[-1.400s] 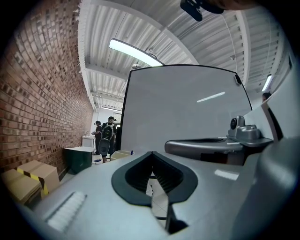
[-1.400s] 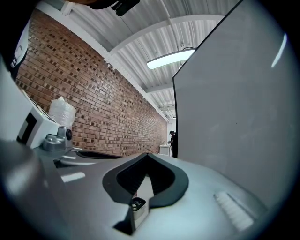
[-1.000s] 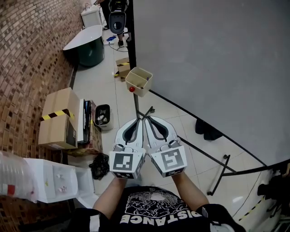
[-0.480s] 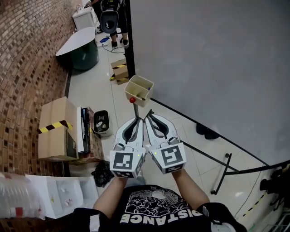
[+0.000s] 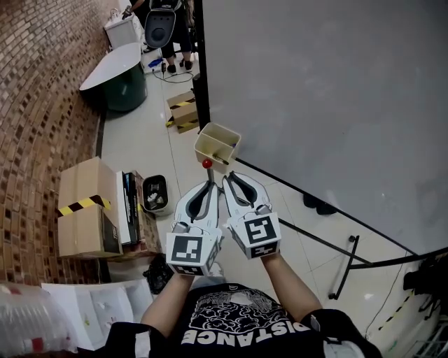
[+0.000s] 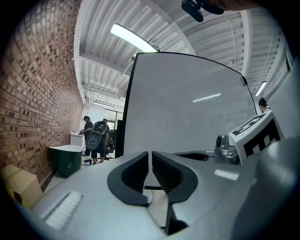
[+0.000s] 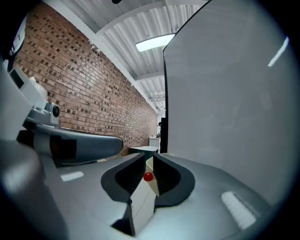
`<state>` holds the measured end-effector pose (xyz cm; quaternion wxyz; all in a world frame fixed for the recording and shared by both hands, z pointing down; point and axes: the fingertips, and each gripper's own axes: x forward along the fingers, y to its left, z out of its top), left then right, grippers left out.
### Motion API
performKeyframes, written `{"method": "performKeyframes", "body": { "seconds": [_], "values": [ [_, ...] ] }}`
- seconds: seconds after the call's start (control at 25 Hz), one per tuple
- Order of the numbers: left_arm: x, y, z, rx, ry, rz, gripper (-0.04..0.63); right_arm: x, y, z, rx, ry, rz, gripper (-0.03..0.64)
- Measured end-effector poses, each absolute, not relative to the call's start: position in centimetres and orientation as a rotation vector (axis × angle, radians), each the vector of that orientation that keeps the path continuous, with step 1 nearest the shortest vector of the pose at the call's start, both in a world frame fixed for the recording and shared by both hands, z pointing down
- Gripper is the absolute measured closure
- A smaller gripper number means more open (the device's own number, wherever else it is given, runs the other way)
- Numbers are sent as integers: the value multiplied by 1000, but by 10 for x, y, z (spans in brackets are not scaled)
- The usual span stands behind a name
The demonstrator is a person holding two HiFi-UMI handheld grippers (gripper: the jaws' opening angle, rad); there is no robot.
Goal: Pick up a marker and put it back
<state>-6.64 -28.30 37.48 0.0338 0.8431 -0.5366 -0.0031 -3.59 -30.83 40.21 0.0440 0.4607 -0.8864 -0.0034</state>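
Note:
A cream marker holder (image 5: 218,145) with a red knob (image 5: 207,163) hangs at the lower left corner of the grey whiteboard (image 5: 329,98). I cannot make out any marker in it. My left gripper (image 5: 211,183) and right gripper (image 5: 225,179) are held side by side just short of the holder, both shut with nothing in them. In the left gripper view, the left gripper (image 6: 150,161) faces the whiteboard (image 6: 187,108). In the right gripper view, the holder (image 7: 141,199) and red knob (image 7: 148,176) show through the thin slit of the right gripper (image 7: 151,164).
Cardboard boxes (image 5: 84,210) and a small black bin (image 5: 154,194) stand by the brick wall (image 5: 42,105) on the left. A dark green tub (image 5: 115,73) and people (image 5: 164,21) are farther back. The whiteboard's black stand legs (image 5: 343,266) cross the floor at right.
Both grippers have come closer to the marker holder, which now sits just beyond their tips. They stay shut and side by side.

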Motion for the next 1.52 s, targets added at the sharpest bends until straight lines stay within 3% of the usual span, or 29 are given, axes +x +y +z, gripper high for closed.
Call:
{"method": "performKeyframes", "body": {
  "seconds": [0.48, 1.52],
  "values": [
    [-84, -308, 386, 2599, -1642, 13, 589, -39, -359, 439, 1453, -2631, 61, 557],
    [-96, -322, 393, 2562, -1671, 20, 589, -40, -378, 456, 1492, -2566, 56, 586]
  ]
}}
